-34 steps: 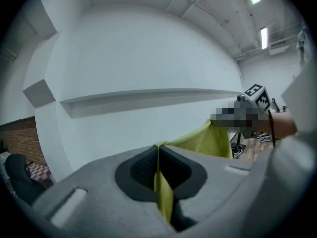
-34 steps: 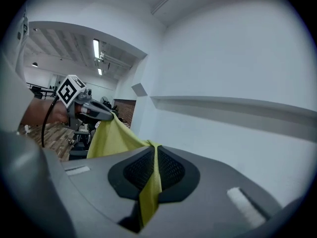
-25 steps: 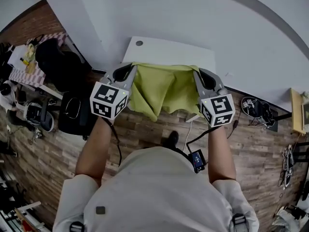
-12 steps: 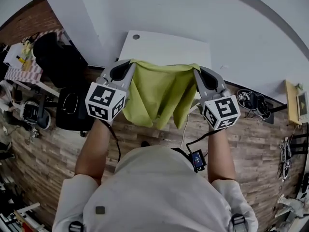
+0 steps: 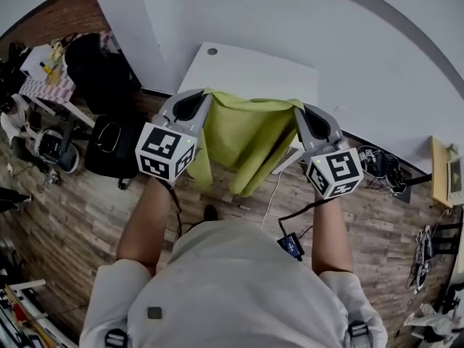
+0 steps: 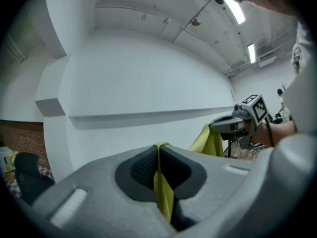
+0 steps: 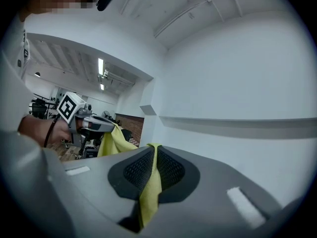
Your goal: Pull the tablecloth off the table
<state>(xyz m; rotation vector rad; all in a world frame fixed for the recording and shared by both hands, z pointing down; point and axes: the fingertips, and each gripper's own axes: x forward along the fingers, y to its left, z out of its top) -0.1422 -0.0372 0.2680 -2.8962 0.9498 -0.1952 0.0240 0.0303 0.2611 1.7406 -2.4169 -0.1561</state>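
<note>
Table (image 5: pixel 254 67): white, top bare; cloth judged fully off.
Tablecloth (image 5: pixel 243 140): yellow-green, slung in air between both grippers, just before table's near edge, above wood floor (image 5: pixel 377 216). Long axis is top hem, gripper to gripper, about level; rest droops in folds. Two-corner hold keeps it spread.
Left gripper (image 5: pixel 206 97): jaws clamped on cloth corner.
Right gripper (image 5: pixel 298 110): likewise.

A white desk (image 5: pixel 254 75) stands against a white wall (image 5: pixel 326 20) on a wood-plank floor (image 5: pixel 72 223). A brick wall (image 5: pixel 58 20) shows far left; strip lights (image 6: pixel 234 6) cross the ceiling.
</note>
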